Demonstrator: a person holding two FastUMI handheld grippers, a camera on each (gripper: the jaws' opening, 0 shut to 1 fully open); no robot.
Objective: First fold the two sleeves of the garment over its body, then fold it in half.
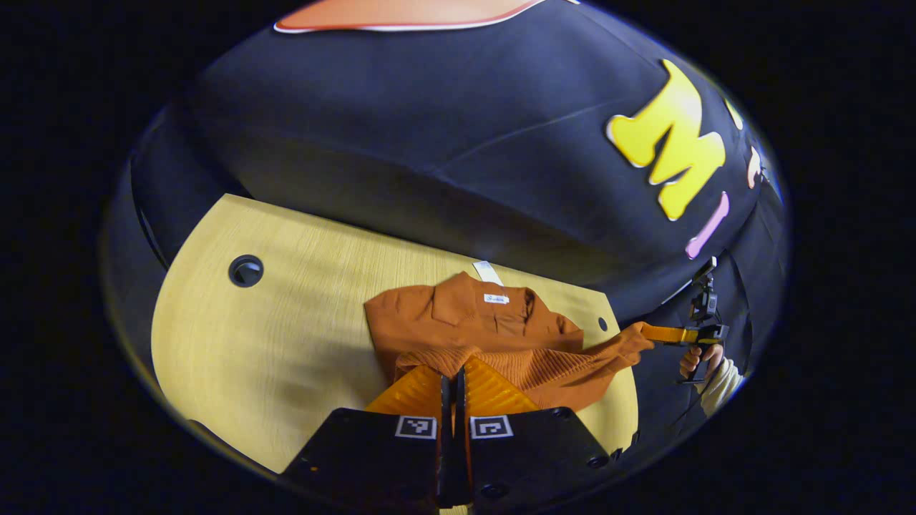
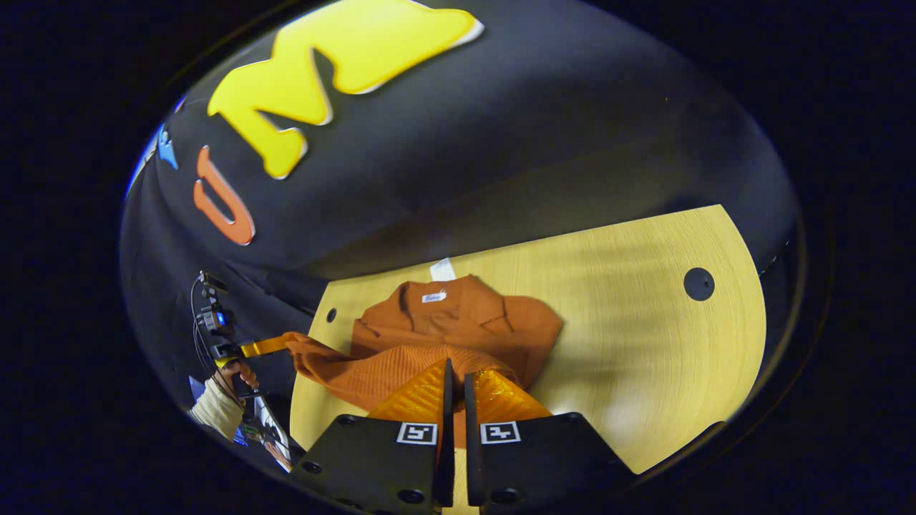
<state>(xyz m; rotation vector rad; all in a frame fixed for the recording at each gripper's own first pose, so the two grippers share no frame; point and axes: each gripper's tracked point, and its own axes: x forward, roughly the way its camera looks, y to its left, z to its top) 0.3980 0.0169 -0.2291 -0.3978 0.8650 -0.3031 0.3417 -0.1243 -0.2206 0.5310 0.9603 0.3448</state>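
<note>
1. My left gripper [image 1: 452,372] sits low over the rust-orange knitted garment [image 1: 494,336], fingers drawn together with only a slit between them, pinching the ribbed hem edge.
2. My right gripper [image 2: 454,383] does the same on its side: fingers nearly closed, nipping the ribbed hem [image 2: 401,372] of the same garment [image 2: 458,322].
3. From the left gripper view I see the right gripper [image 1: 662,333] farther off, past the table's corner, holding the hem corner pulled out taut, with my hand [image 1: 698,360] on its grip.
4. From the right gripper view, the left gripper [image 2: 261,347] likewise hangs just off the table's edge, cloth stretched to it, my hand [image 2: 236,375] below.
5. The garment lies on the pale wooden table [image 1: 286,336], its collar and white label [image 1: 496,298] towards the far edge, close to the black cloth wall [image 1: 429,143].
6. A white tag [image 2: 442,270] pokes out beyond the collar at that far edge.
7. Open room: a broad bare stretch of table [image 2: 644,336] lies beside the garment, out to a round black cable hole [image 2: 698,284].
8. A small dark hole [image 1: 602,323] sits just beside the garment's shoulder.
</note>
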